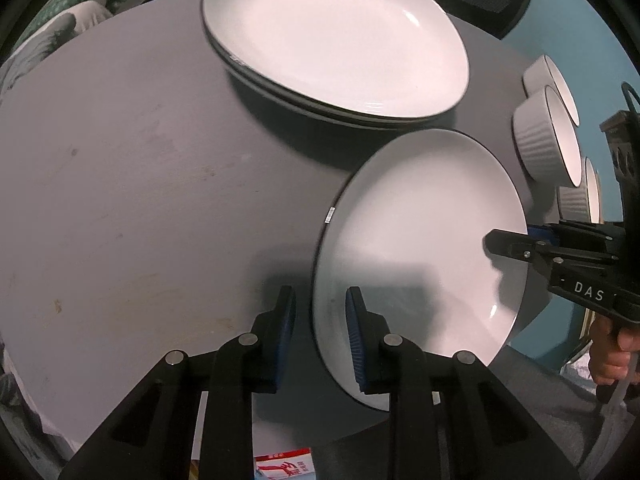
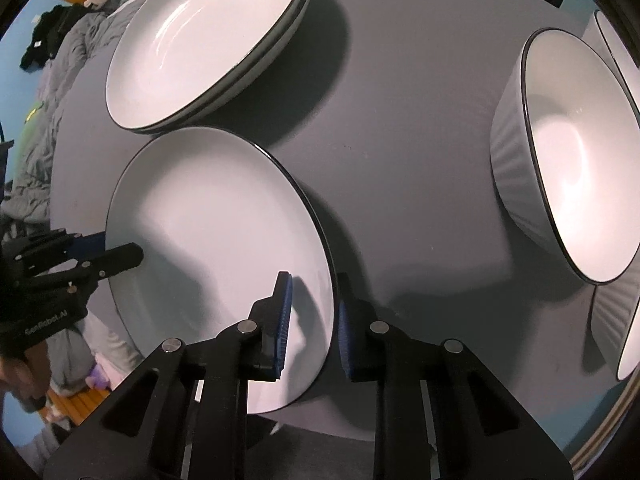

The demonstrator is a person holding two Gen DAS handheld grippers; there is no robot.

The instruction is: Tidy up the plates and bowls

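Both my grippers, left (image 1: 320,336) and right (image 2: 312,320), straddle the near plate's (image 1: 420,248) opposite rims, fingers open; only right view shows bowl (image 2: 568,168) interior.

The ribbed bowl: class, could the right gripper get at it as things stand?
Probably not at once. The right gripper straddles the rim of the single plate, its fingers apart. The ribbed bowl lies beyond bare table, so the path looks free once the gripper leaves the plate.

Far bowl (image 2: 616,40) cropped; stack's (image 1: 320,108) lower plates hidden.
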